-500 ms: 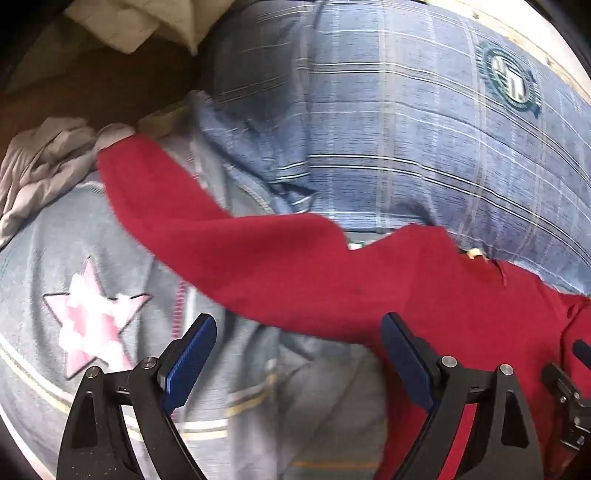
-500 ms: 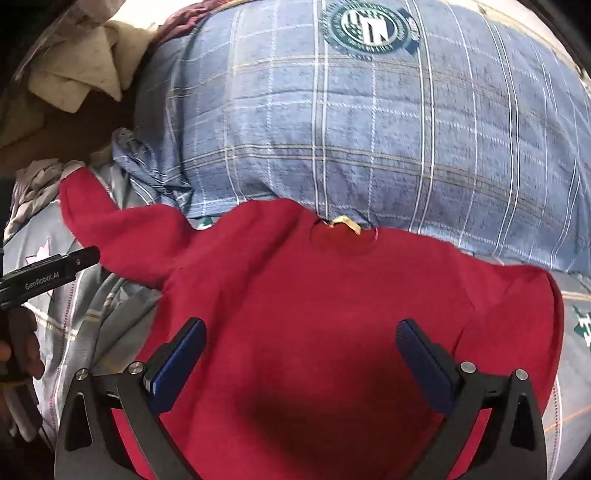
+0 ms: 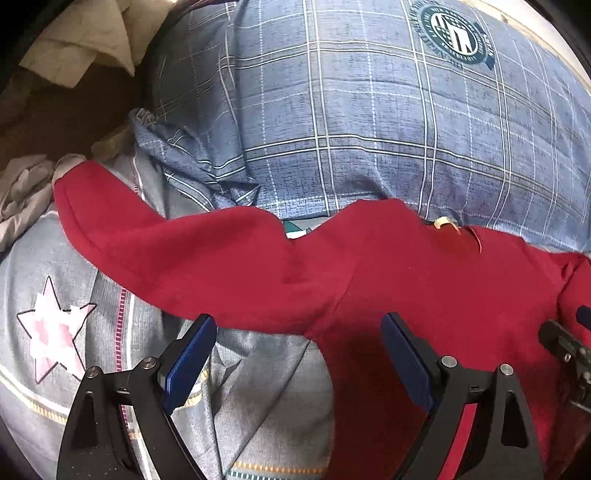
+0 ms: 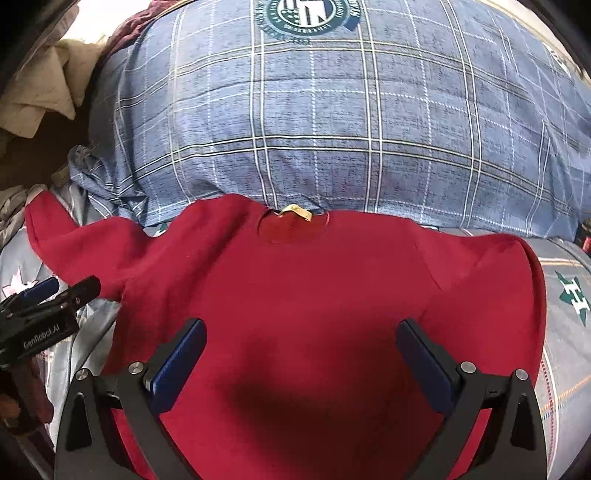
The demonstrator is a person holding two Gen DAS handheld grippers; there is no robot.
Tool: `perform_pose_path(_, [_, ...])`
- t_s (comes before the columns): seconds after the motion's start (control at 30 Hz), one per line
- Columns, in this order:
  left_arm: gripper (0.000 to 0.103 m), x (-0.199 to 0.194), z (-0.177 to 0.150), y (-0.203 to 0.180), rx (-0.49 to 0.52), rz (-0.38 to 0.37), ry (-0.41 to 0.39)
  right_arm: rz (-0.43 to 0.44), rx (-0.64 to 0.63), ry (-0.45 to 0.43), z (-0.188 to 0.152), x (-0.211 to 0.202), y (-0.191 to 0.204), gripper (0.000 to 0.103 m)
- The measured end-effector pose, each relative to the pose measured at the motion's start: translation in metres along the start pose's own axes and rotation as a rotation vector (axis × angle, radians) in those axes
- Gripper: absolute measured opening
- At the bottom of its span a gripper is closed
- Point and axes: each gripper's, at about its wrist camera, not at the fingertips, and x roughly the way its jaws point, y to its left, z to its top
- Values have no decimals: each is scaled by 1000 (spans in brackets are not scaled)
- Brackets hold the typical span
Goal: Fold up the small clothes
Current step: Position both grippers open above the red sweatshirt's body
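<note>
Lying spread flat on a grey bedsheet (image 3: 258,398), a small red sweater (image 4: 314,295) has its neck opening toward a blue checked pillow (image 4: 332,129); a yellow label (image 4: 297,213) shows inside the collar. One sleeve (image 3: 155,251) stretches out across the sheet toward a pink star print (image 3: 55,328), its cuff ending near a heap of pale cloth (image 3: 22,192); the opposite sleeve (image 4: 517,288) is turned down along the body's side. The left gripper (image 3: 299,354) hovers with its blue pads wide apart, straddling the armpit where that outstretched sleeve joins the body, gripping nothing. The right gripper (image 4: 301,354) is likewise spread wide above the chest of the sweater, casting a shadow on it, nothing held. A round emblem (image 3: 454,33) is printed on the pillow, and cream cloth (image 3: 81,44) lies beyond the pillow's corner.
</note>
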Motion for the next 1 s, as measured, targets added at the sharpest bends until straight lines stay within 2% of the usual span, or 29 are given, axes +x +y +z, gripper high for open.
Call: perform_pose_path(1.0, [91, 6, -1, -2, -3, -2, 25, -13, 5, 28, -3, 9, 5, 103])
